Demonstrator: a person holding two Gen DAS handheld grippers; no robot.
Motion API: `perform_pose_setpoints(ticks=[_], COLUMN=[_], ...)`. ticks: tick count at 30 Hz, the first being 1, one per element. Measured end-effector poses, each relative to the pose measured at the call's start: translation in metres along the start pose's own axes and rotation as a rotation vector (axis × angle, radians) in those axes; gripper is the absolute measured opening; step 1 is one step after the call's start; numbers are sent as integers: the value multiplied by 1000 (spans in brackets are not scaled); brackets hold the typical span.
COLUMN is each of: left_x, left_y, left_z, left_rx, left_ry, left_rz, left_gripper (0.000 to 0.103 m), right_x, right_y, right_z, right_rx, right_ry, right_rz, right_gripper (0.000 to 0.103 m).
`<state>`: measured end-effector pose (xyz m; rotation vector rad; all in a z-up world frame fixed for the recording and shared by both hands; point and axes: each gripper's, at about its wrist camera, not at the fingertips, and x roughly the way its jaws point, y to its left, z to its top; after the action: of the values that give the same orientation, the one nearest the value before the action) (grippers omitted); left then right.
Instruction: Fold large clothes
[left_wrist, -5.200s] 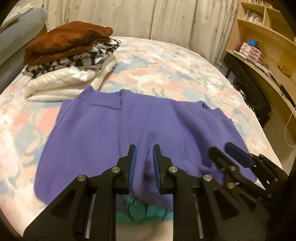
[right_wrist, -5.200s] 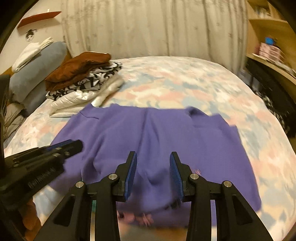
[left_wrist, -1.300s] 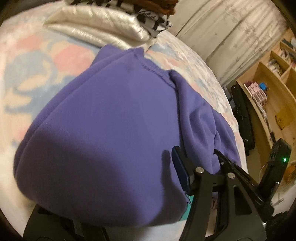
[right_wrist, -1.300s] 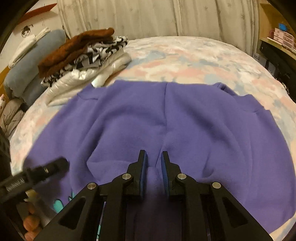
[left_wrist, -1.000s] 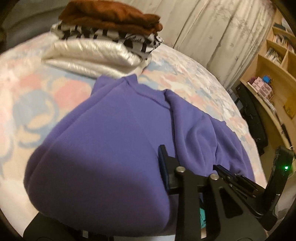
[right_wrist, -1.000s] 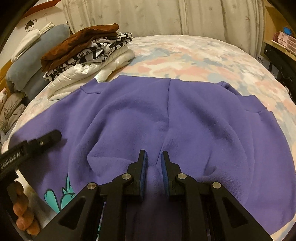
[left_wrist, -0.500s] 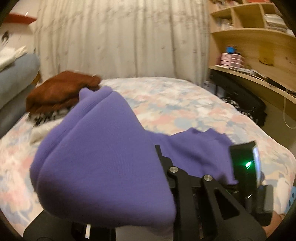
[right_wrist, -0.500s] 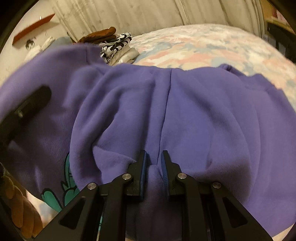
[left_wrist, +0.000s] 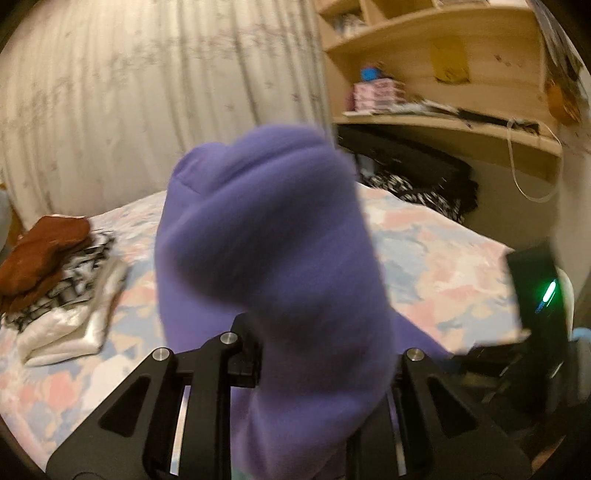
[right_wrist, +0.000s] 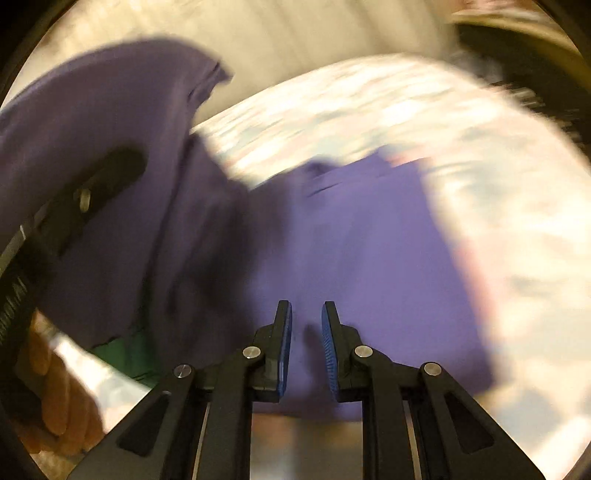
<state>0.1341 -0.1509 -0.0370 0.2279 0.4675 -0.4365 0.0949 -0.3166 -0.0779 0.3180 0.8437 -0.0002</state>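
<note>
Light: warm, dim indoor cast.
Blur: heavy motion smear in right wrist view; purple garment (left_wrist: 266, 236) soft in left.
Edges: fisheye bending, dark corners.

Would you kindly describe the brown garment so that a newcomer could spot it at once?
Start at the bed with the pastel patchwork cover, in front of the pale curtain. At its left edge sits a stack of folded clothes. The brown garment lies on top, above a black-and-white patterned piece and a shiny white one; it is the only rust-brown item.

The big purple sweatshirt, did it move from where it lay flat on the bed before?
Yes. The big purple sweatshirt has been lifted, bunched before the curtain.
</note>
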Motion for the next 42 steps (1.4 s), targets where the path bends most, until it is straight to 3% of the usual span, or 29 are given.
perform_pose_setpoints(ticks=[5,10,15,19,22,30,38,42], left_x=[38,91,97,96,91,69,35,21], left_y=[-68,-121,-142,-134,-127,-109,-82,-49], left_z=[-12,-49,-61,-56,-49,-25,-14,-6], left_rx=[99,262,312,254,229,156,67,-25], left_ry=[70,211,209,227,245,277,330,361], left_rz=[-53,16,26,-27,-85,-162,-224,-229], left_gripper=[16,18,20,28,49,57,58,58], right_x=[-26,-27,-19,-10,-9,-26,-51,-64], right_y=[-67,-104,-106,-113,-113,-98,-74,-60], right_z=[5,-4,-19,-18,-16,-16,-7,6], right_rx=[147,216,227,229,222,193,132,84], right_ry=[-89,-70,-38,-30,-35,-46,-68,-80], right_rz=[-126,-150,-142,-127,-122,-101,-92,-69], right_gripper=[17,17,16,17,17,17,35,36])
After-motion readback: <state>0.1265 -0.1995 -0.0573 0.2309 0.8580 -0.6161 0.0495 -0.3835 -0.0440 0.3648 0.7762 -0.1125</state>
